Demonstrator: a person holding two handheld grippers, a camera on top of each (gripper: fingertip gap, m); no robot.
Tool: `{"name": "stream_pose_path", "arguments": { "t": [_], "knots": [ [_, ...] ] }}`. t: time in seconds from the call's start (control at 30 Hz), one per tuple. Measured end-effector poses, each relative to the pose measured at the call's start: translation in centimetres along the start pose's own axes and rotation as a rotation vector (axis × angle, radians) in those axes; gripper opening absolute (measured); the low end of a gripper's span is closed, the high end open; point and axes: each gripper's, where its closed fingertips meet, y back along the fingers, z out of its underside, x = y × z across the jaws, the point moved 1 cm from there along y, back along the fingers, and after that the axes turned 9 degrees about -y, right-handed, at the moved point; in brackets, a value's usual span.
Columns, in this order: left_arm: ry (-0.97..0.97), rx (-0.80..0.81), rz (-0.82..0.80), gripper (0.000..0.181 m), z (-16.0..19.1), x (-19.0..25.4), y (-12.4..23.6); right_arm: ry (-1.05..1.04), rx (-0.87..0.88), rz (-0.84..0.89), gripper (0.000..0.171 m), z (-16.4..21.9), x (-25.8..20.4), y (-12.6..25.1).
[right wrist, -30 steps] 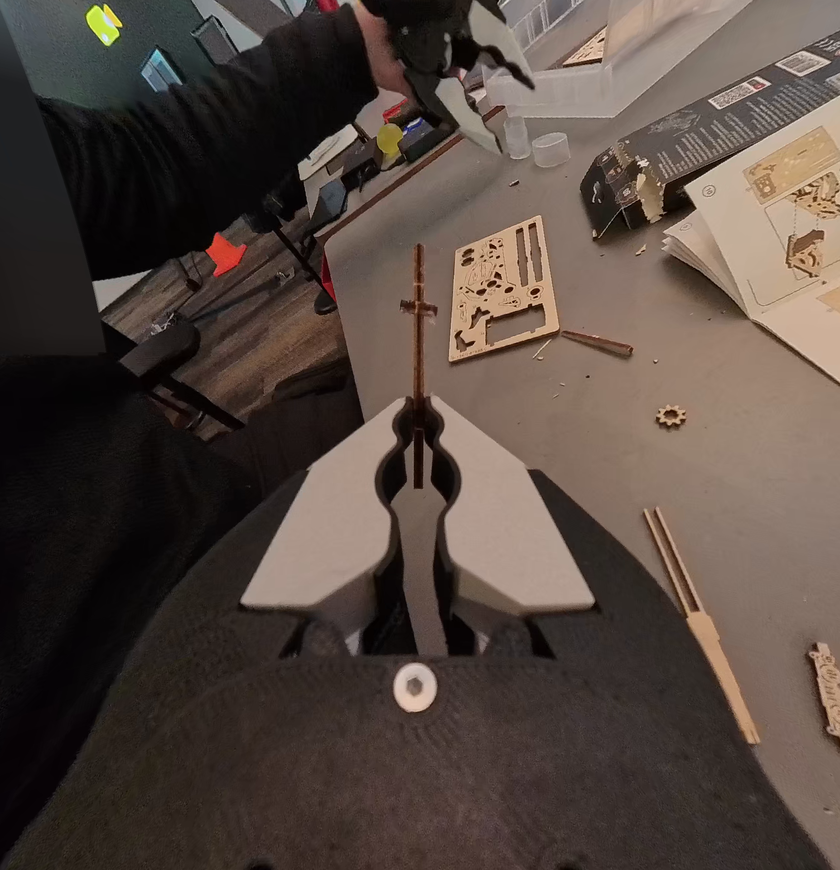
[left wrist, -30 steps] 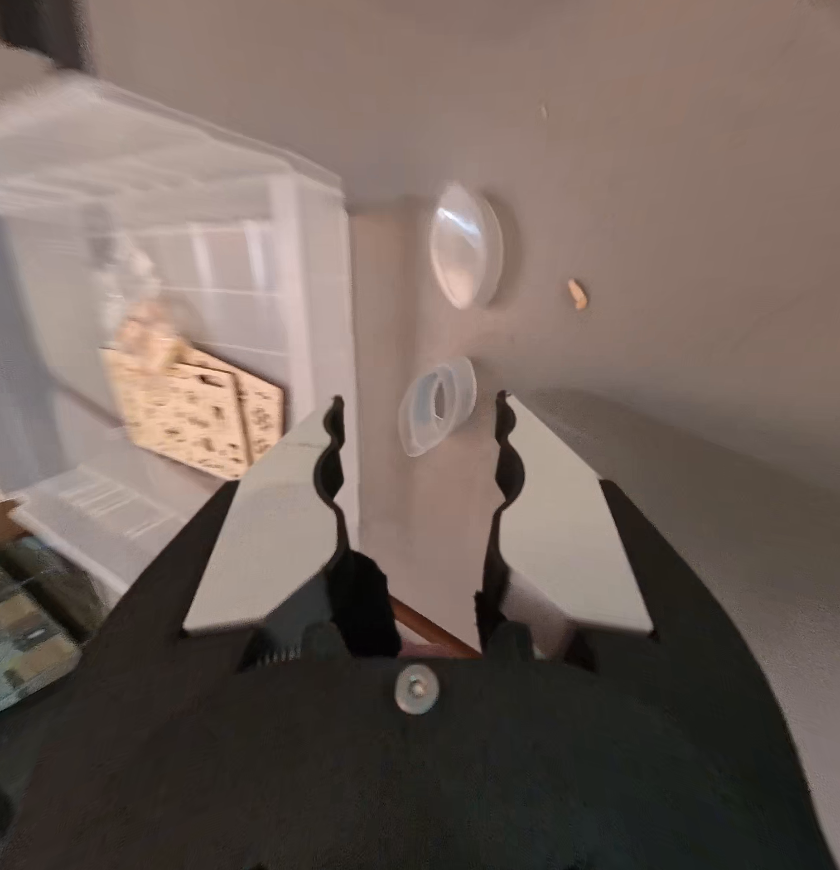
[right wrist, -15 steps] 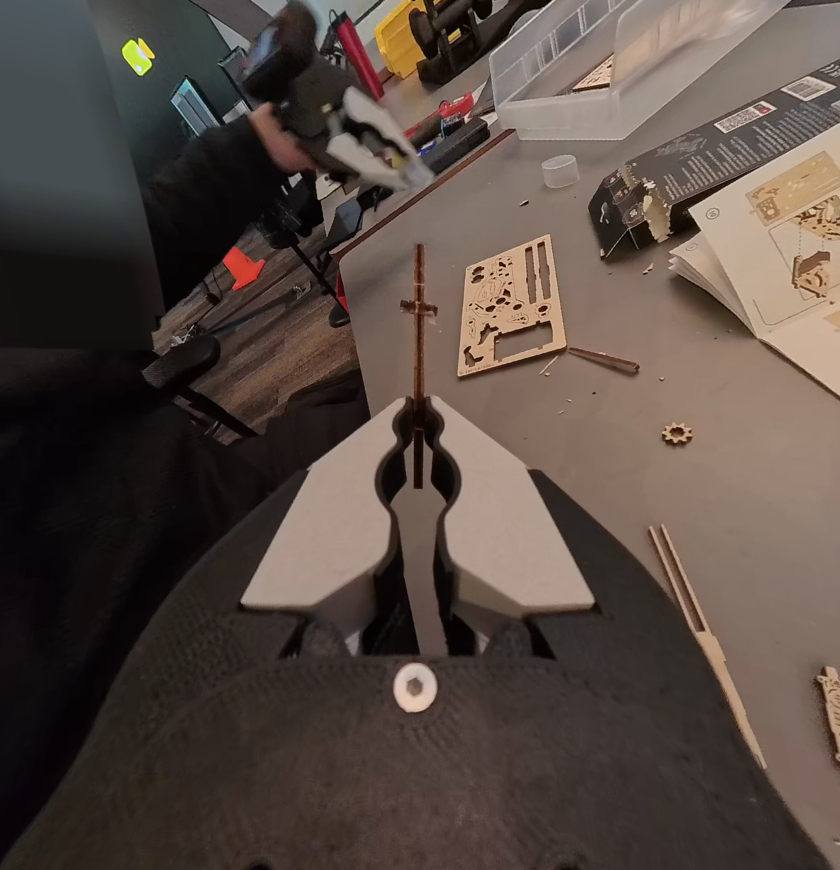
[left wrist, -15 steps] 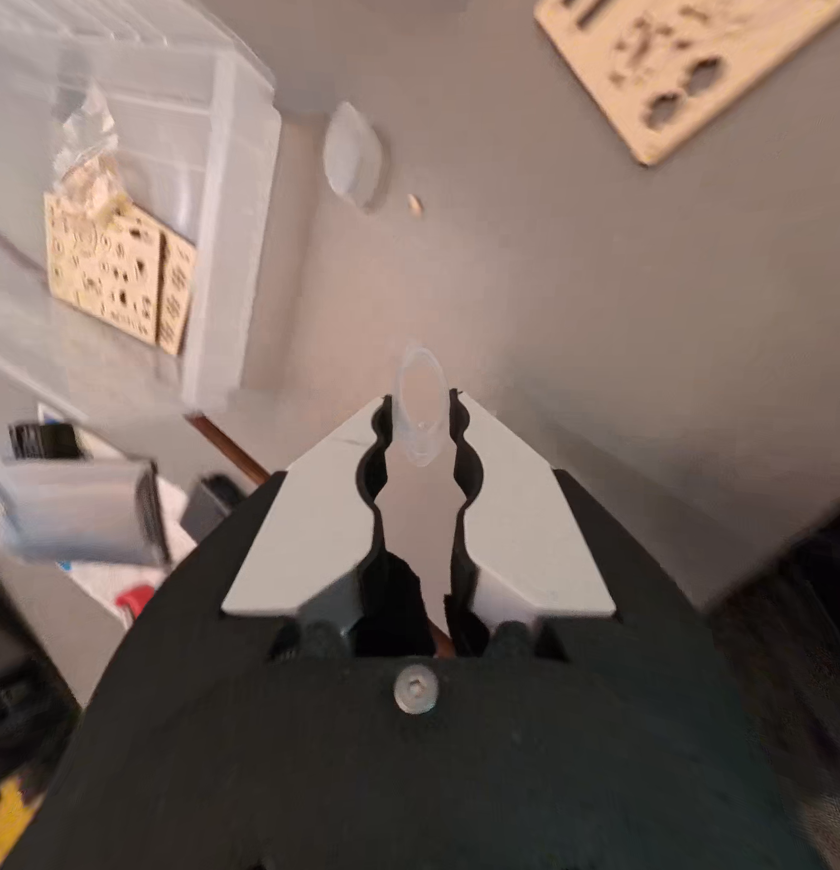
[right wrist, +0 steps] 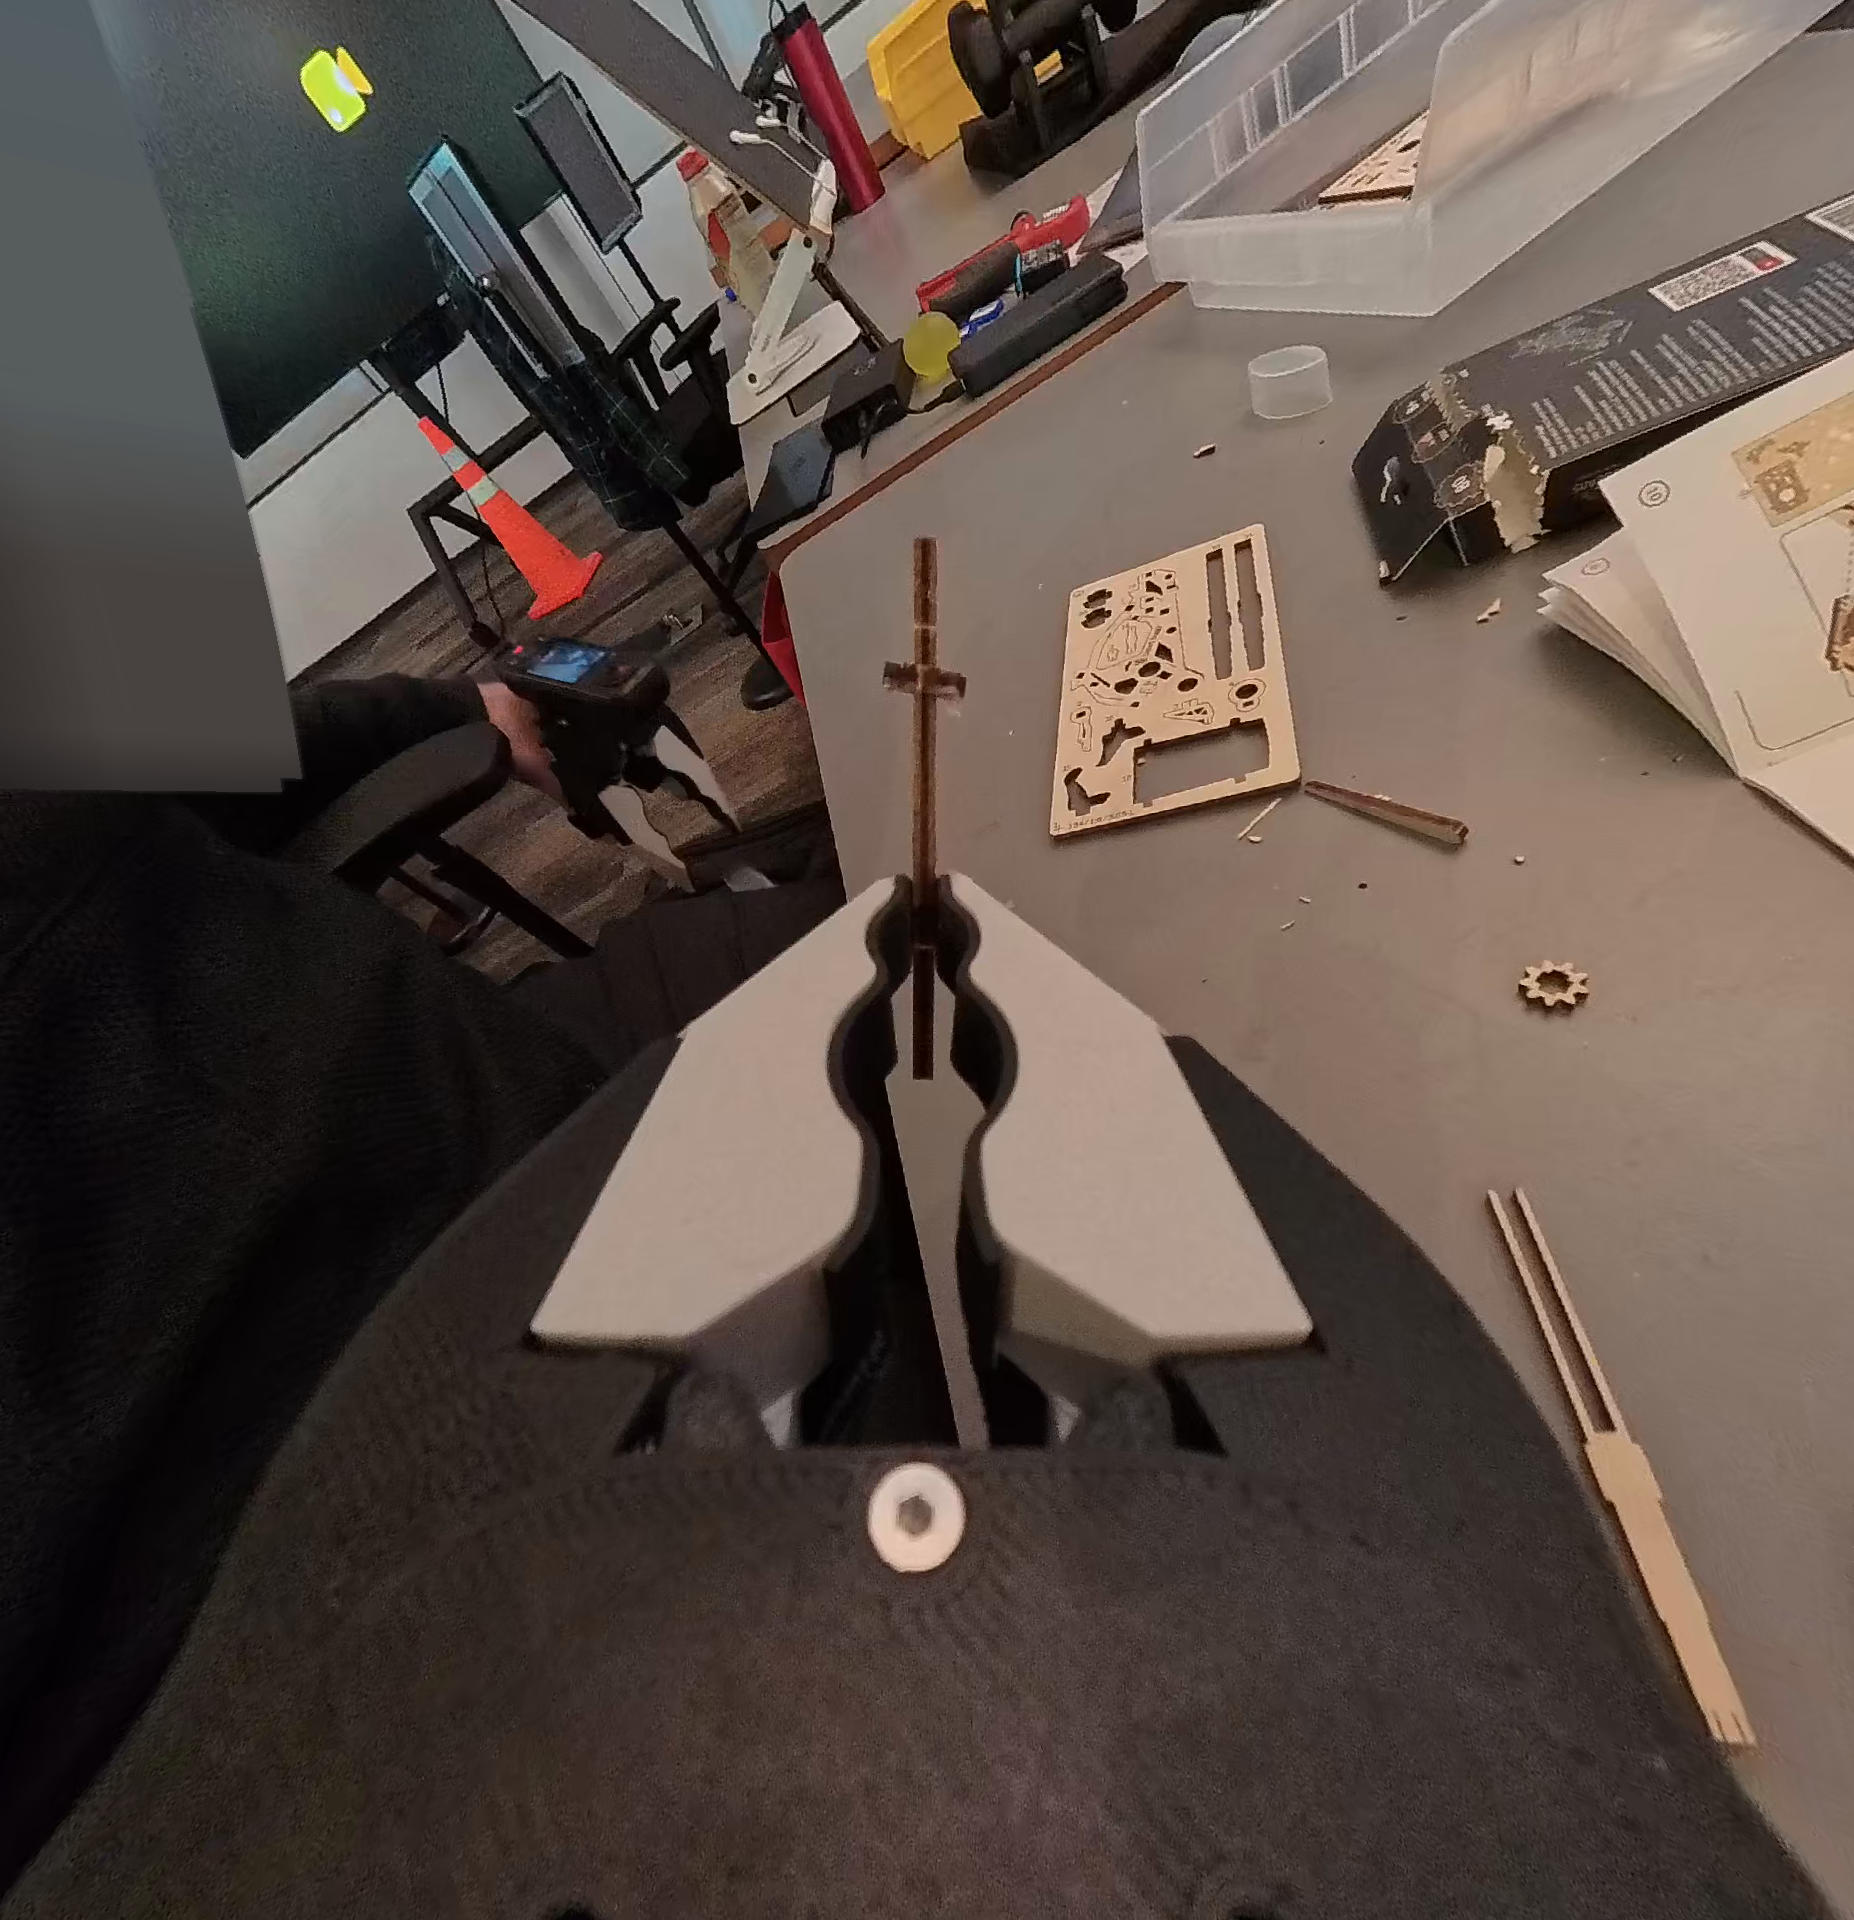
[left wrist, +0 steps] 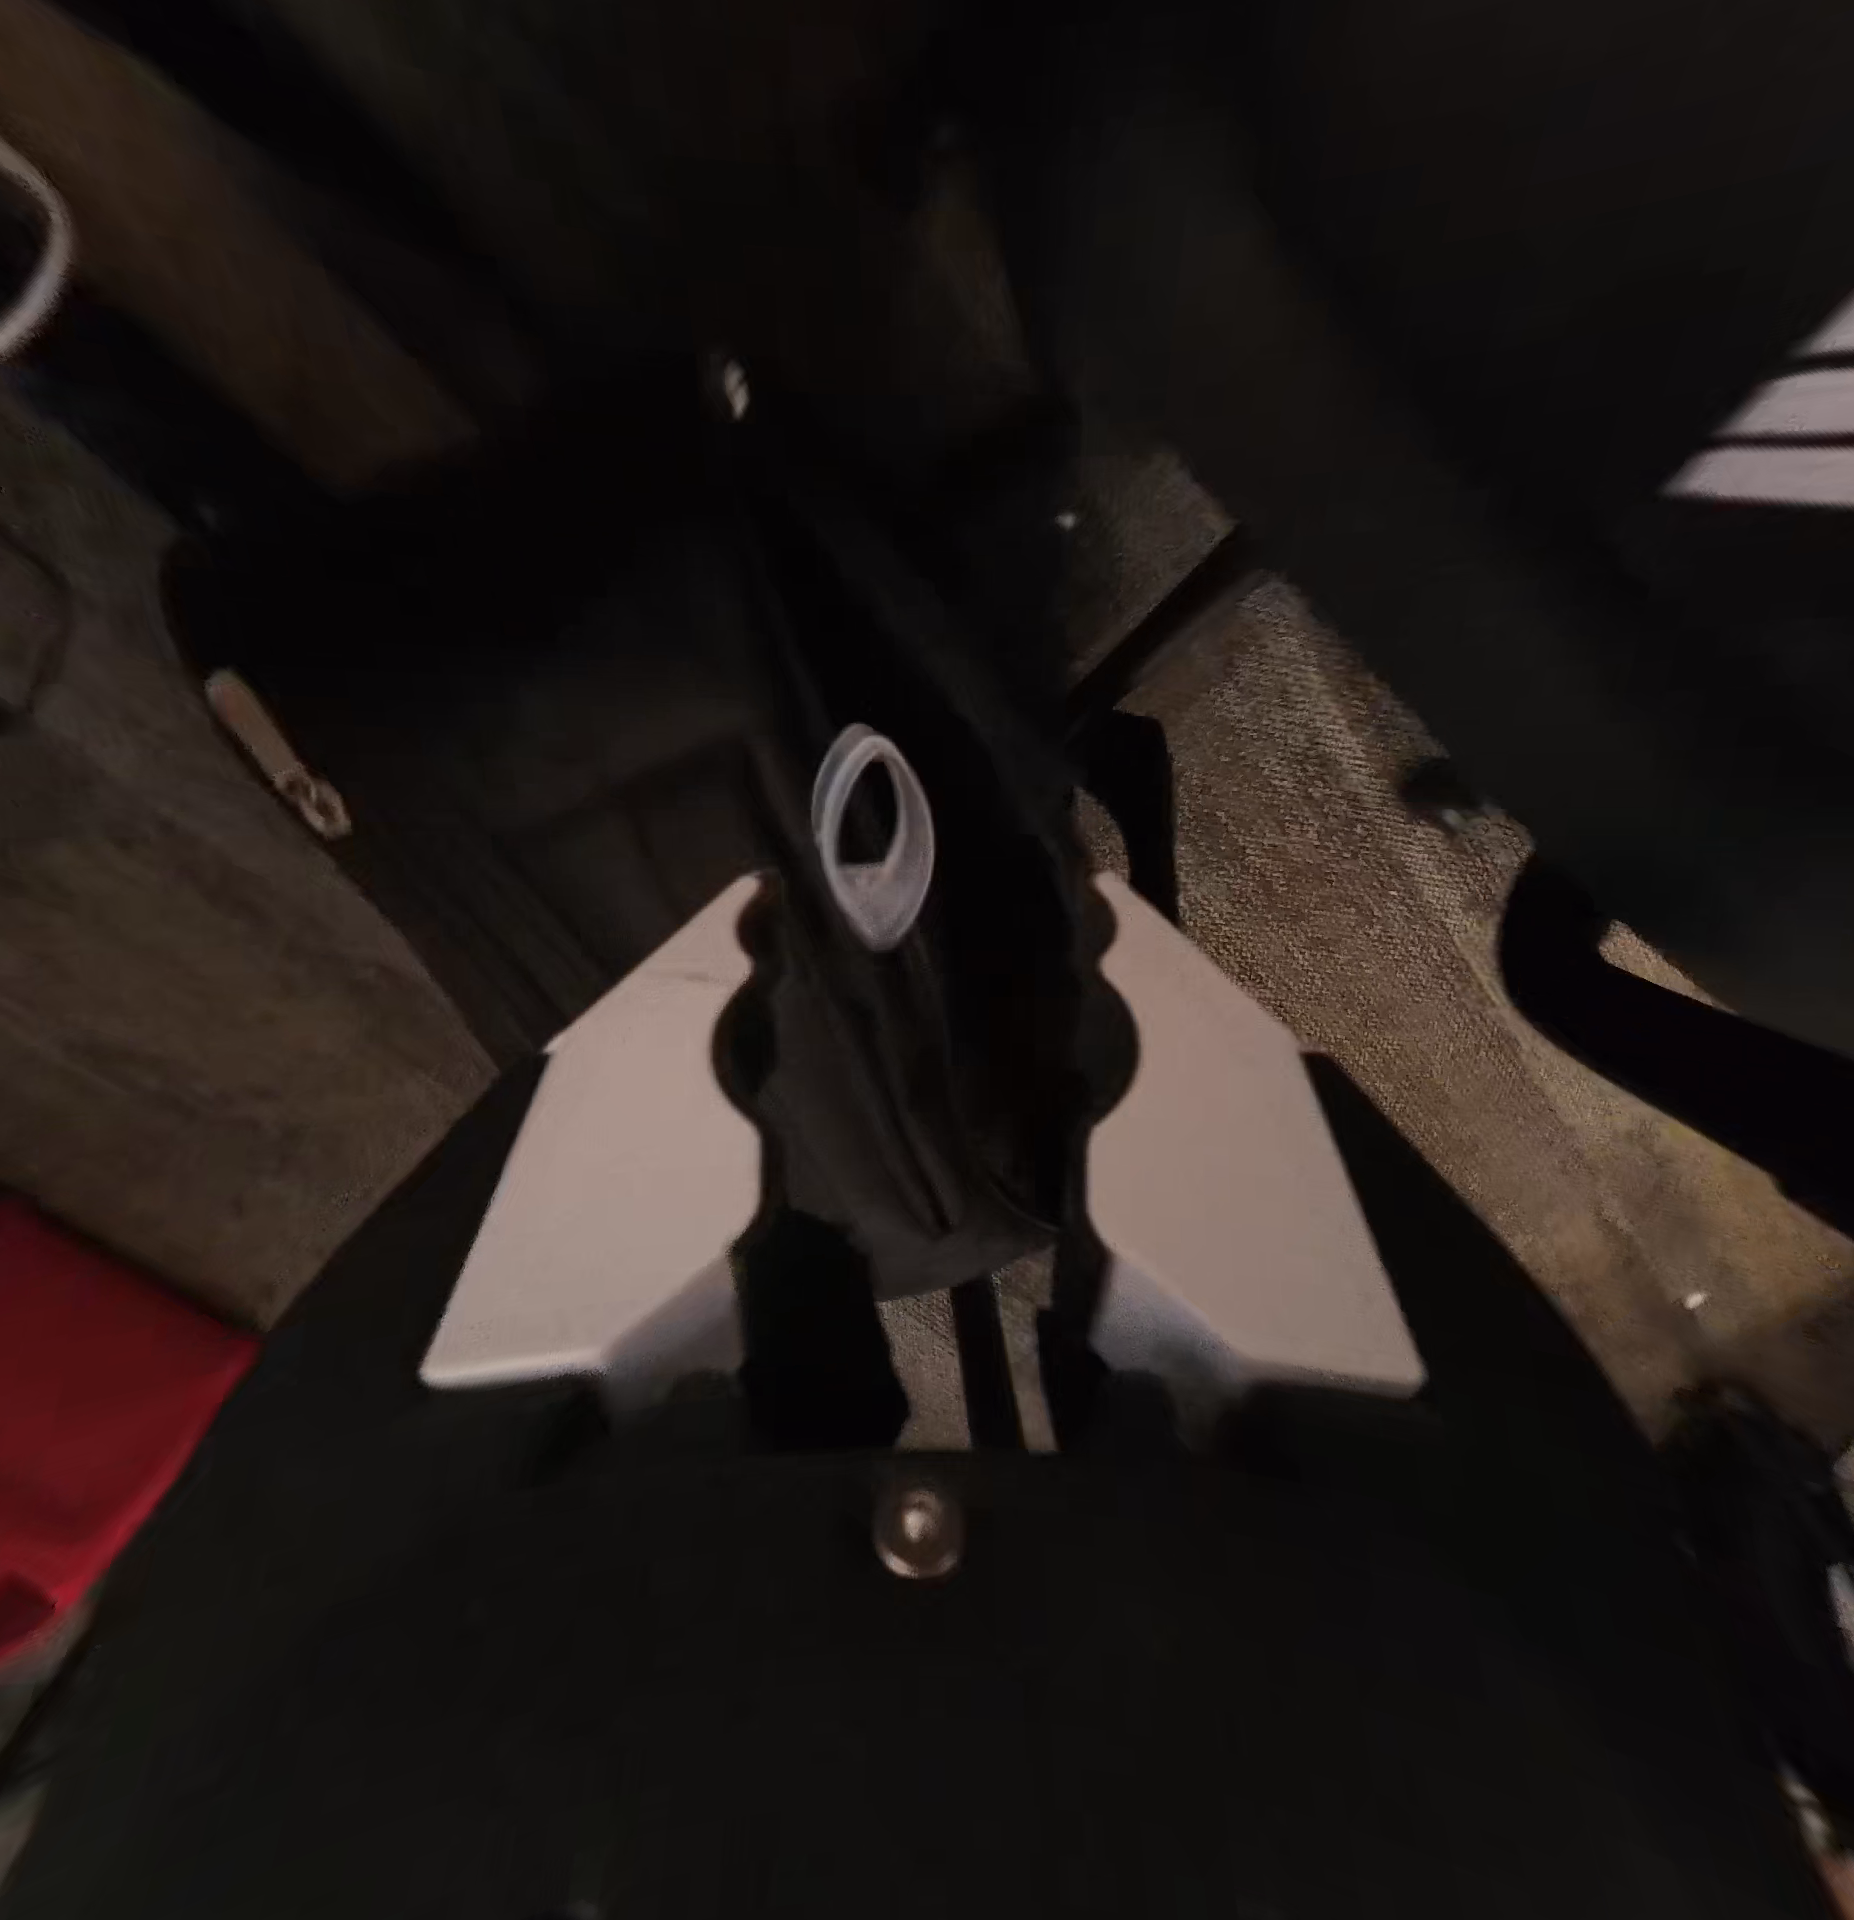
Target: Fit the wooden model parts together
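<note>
Our right gripper (right wrist: 923, 883) has its fingers (right wrist: 1048, 1091) pinched shut on a thin wooden strip (right wrist: 924, 727); the strip stands upright out of the tips, with a small cross piece partway up, just above the near corner of the grey bench (right wrist: 1318, 1091). On the bench beyond lie a punched wooden sheet (right wrist: 1172, 686), a small wooden gear (right wrist: 1554, 985), a pronged wooden stick (right wrist: 1588, 1423) near the right edge, an open booklet (right wrist: 1754, 644), a torn black box (right wrist: 1588, 416), a clear plastic cap (right wrist: 1289, 381) and a clear tray (right wrist: 1422, 208).

Our left gripper (left wrist: 923, 883) hangs low beside the bench, over the floor; its fingers (left wrist: 632, 1143) are parted, and a small clear plastic ring (left wrist: 876, 836) shows just past the tips; whether they touch it we cannot tell in the blur.
</note>
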Motion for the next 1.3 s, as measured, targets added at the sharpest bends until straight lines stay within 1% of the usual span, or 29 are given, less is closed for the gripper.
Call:
{"name": "stream_pose_path", "arguments": {
  "t": [0.03, 0.07, 0.1, 0.13, 0.17, 0.23, 0.27, 0.3, 0.33, 0.37, 0.4, 0.43, 0.47, 0.5, 0.57, 0.63, 0.67, 0.7, 0.77, 0.8, 0.87, 0.93, 0.97, 1.0, 1.07, 1.13, 1.2, 1.27, 1.3],
  "knots": [
    [0.033, 0.000, -0.028, 0.062, 0.4, -0.8, -0.2, 0.001, 0.003, 0.002, 0.001, -0.1, 0.0, 0.1],
    [0.048, 0.038, -0.031, 0.060, 0.0, -1.2, 0.2, 0.001, 0.004, 0.004, 0.001, -0.1, 0.0, 0.1],
    [0.049, 0.056, -0.049, 0.059, -0.5, -1.9, 1.1, 0.000, 0.006, 0.006, 0.001, -0.1, 0.1, 0.2],
    [0.026, 0.063, -0.104, 0.057, -1.2, -3.1, 2.4, -0.002, 0.006, 0.006, 0.001, -0.1, 0.1, 0.2],
    [0.003, 0.113, -0.163, 0.055, -3.0, -4.5, 4.3, -0.003, 0.005, 0.004, 0.001, -0.1, 0.2, 0.1],
    [-0.023, 0.242, -0.296, 0.055, -8.1, -8.2, 8.7, -0.005, -0.001, -0.003, 0.001, 0.0, 0.2, 0.0],
    [-0.062, 0.289, -0.322, 0.062, -10.8, -9.7, 10.5, -0.006, -0.004, -0.006, 0.001, 0.0, 0.2, -0.1],
    [-0.080, 0.343, -0.410, 0.070, -13.8, -12.1, 12.3, -0.006, -0.006, -0.007, 0.001, 0.1, 0.2, -0.2],
    [-0.112, 0.379, -0.477, 0.071, -16.7, -14.2, 13.7, -0.005, -0.006, -0.007, 0.001, 0.1, 0.2, -0.2],
    [-0.154, 0.390, -0.505, 0.066, -19.2, -15.9, 14.6, -0.004, -0.006, -0.005, 0.001, 0.1, 0.2, -0.1],
    [-0.201, 0.389, -0.515, 0.070, -21.6, -17.5, 15.0, -0.004, -0.003, -0.001, 0.001, 0.1, 0.3, 0.0],
    [-0.243, 0.407, -0.571, 0.072, -24.3, -19.5, 15.6, -0.004, 0.002, 0.001, 0.001, 0.0, 0.3, 0.2],
    [-0.293, 0.444, -0.610, 0.070, -26.9, -21.2, 16.0, -0.005, 0.005, 0.004, 0.001, 0.0, 0.3, 0.3],
    [-0.327, 0.462, -0.605, 0.066, -29.1, -22.6, 15.8, -0.006, 0.007, 0.006, 0.001, 0.0, 0.4, 0.4],
    [-0.332, 0.419, -0.571, 0.069, -32.2, -25.6, 14.2, -0.008, 0.008, 0.007, 0.001, 0.0, 0.4, 0.5],
    [-0.375, 0.365, -0.538, 0.069, -34.5, -27.1, 12.2, -0.011, 0.007, 0.005, 0.001, 0.0, 0.5, 0.5],
    [-0.389, 0.317, -0.535, 0.066, -35.0, -28.0, 11.2, -0.013, 0.006, 0.003, 0.001, 0.0, 0.5, 0.5],
    [-0.395, 0.302, -0.514, 0.055, -35.4, -28.4, 10.3, -0.014, 0.008, 0.001, 0.001, 0.0, 0.5, 0.5],
    [-0.371, 0.313, -0.466, 0.029, -36.1, -28.7, 9.3, -0.019, 0.012, -0.005, 0.001, 0.0, 0.6, 0.6],
    [-0.357, 0.322, -0.472, 0.024, -36.2, -29.1, 9.2, -0.021, 0.014, -0.007, 0.001, 0.0, 0.6, 0.7],
    [-0.328, 0.365, -0.441, 0.024, -36.2, -28.7, 9.4, -0.026, 0.020, -0.011, 0.001, -0.1, 0.6, 0.8],
    [-0.303, 0.381, -0.451, 0.023, -35.0, -27.9, 10.4, -0.029, 0.028, -0.019, 0.001, -0.2, 0.5, 0.9],
    [-0.296, 0.386, -0.457, 0.000, -34.0, -27.1, 11.5, -0.031, 0.031, -0.022, 0.001, -0.2, 0.5, 0.9],
    [-0.269, 0.412, -0.465, 0.000, -32.9, -25.9, 13.0, -0.035, 0.034, -0.026, 0.001, -0.3, 0.4, 1.0],
    [-0.266, 0.449, -0.434, 0.000, -29.9, -22.0, 15.6, -0.039, 0.037, -0.033, 0.001, -0.3, 0.3, 1.0],
    [-0.244, 0.421, -0.432, 0.000, -25.5, -18.5, 16.9, -0.040, 0.037, -0.040, 0.001, -0.3, 0.2, 1.0],
    [-0.198, 0.397, -0.428, 0.000, -20.9, -15.3, 17.0, -0.041, 0.034, -0.043, 0.001, -0.2, 0.1, 0.9],
    [-0.131, 0.360, -0.396, 0.000, -16.6, -12.4, 15.7, -0.040, 0.029, -0.044, 0.001, -0.1, 0.0, 0.8],
    [-0.128, 0.348, -0.452, 0.000, -14.9, -12.0, 15.4, -0.038, 0.024, -0.044, 0.001, 0.0, 0.0, 0.7]
  ]
}}
